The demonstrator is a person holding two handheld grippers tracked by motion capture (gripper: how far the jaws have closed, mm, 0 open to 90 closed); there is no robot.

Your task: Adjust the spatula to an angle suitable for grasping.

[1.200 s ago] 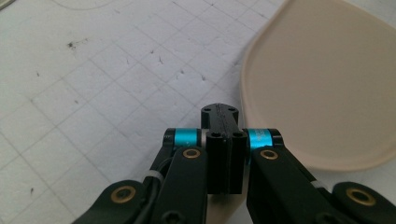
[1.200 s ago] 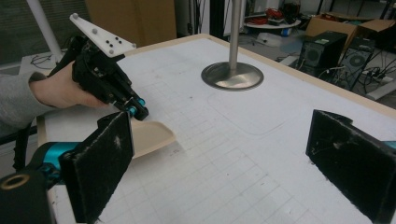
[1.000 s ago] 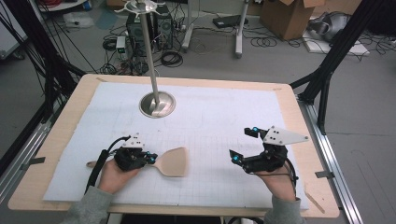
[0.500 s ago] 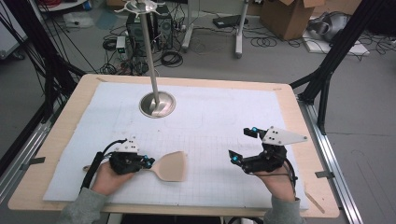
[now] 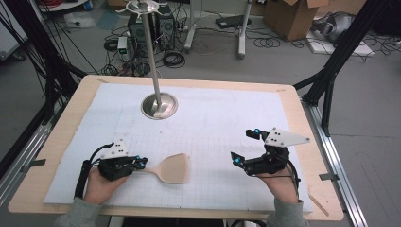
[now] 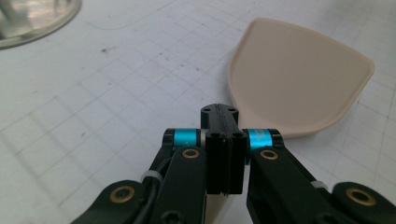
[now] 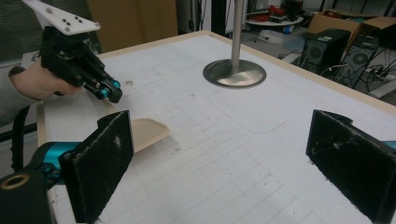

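Note:
A beige spatula (image 5: 171, 169) lies low over the white gridded mat (image 5: 213, 118) at the front left, its blade (image 6: 299, 79) pointing right. My left gripper (image 5: 141, 164) is shut on its handle, and the closed jaws hide the handle in the left gripper view. From the right gripper view the left gripper (image 7: 109, 91) angles down to the spatula blade (image 7: 147, 130). My right gripper (image 5: 244, 145) stands open at the front right, nothing between its pads (image 7: 112, 158); it points left across the mat.
A metal pole on a round base (image 5: 160, 105) stands at the back middle of the mat; its base (image 6: 28, 18) is ahead-left of the left gripper. The wooden table edge (image 5: 326, 189) frames the mat. Boxes, computers and cables sit on the floor beyond.
The left hand has shifted a little to the left and toward the person, taking the spatula with it. The right gripper has stayed put and open.

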